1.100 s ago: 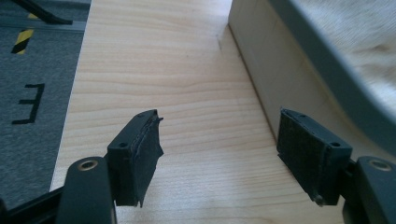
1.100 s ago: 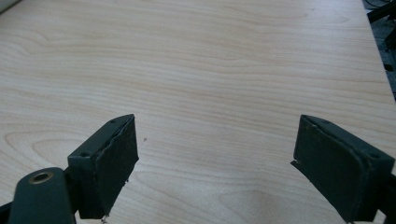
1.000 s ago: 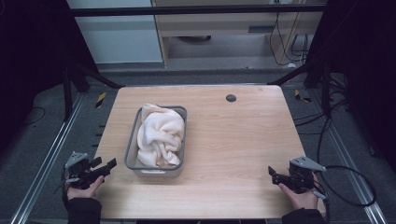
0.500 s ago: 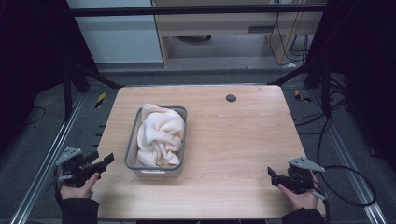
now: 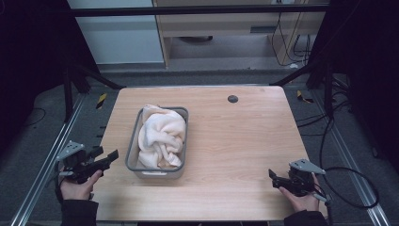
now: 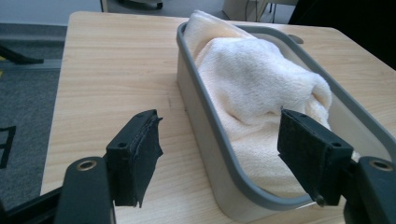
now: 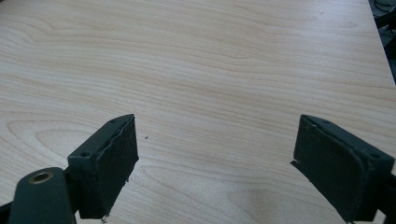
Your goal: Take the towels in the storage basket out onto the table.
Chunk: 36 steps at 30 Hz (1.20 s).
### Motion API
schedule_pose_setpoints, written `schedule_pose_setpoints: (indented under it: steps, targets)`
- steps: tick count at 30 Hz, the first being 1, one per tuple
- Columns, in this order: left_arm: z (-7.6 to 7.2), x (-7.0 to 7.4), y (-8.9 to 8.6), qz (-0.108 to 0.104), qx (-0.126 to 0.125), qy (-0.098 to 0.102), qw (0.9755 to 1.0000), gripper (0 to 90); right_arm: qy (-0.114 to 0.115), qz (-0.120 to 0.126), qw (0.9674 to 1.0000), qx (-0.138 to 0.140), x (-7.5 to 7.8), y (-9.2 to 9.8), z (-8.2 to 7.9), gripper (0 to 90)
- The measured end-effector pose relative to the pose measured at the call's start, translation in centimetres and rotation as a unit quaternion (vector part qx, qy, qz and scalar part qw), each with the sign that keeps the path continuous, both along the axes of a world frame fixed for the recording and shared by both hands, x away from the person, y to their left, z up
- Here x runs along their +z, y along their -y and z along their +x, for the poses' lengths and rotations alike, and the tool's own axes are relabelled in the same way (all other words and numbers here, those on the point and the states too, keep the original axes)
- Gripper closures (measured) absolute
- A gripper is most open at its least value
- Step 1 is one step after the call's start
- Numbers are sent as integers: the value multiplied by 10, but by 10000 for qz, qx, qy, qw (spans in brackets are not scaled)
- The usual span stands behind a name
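A cream towel (image 5: pixel 160 136) lies crumpled in a grey-rimmed tub (image 5: pixel 133 141) on the left half of the wooden table (image 5: pixel 235 136). My left gripper (image 5: pixel 107 157) hovers off the table's left edge, a short way left of the tub, jaws open and pointing at it. In the left gripper view the tub (image 6: pixel 219 135) and towel (image 6: pixel 261 93) lie just ahead of the open gripper (image 6: pixel 229 154), nothing between the pads. My right gripper (image 5: pixel 273 176) rests at the front right of the table, open over bare wood (image 7: pixel 215 93), and its gripper (image 7: pixel 217 163) holds nothing.
A small dark round hole (image 5: pixel 232 99) sits near the table's far edge. Black frame bars (image 5: pixel 84 75) flank both far corners. Cables (image 5: pixel 348 188) trail on the floor at the right. A metal rail (image 5: pixel 47 165) runs along the floor on the left.
My left gripper has risen and drifted outward to the left, away from the table's front-left corner. The right gripper has kept still.
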<state>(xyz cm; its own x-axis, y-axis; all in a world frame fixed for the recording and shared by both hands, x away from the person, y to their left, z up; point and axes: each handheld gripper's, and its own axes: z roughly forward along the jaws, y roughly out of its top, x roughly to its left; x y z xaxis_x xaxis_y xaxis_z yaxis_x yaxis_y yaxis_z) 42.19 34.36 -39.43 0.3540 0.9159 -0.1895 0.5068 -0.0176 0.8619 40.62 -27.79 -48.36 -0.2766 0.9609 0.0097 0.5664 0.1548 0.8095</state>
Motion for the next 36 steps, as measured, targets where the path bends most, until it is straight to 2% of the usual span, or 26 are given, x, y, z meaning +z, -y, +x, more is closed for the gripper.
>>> schedule_pose_setpoints:
  steps: [10,20,24,26,29,36]
  targets:
    - [7,15,9,69,-160,85,9998,285,25,23,10000,-65,1,1,0,136]
    - [20,35,30,228,-455,64,9987,297,24,-28,10000,-42,1,0,1,135]
    - [29,49,43,416,-586,20,9974,294,12,-34,10000,-31,1,0,1,135]
    - [31,51,45,441,-615,10,9971,292,11,-50,10000,-35,1,0,2,134]
    - [38,59,55,602,-674,-60,9959,290,-4,-75,10000,-7,1,0,2,133]
    - [50,69,73,748,-792,-198,9939,284,-54,-66,10000,-14,1,0,2,131]
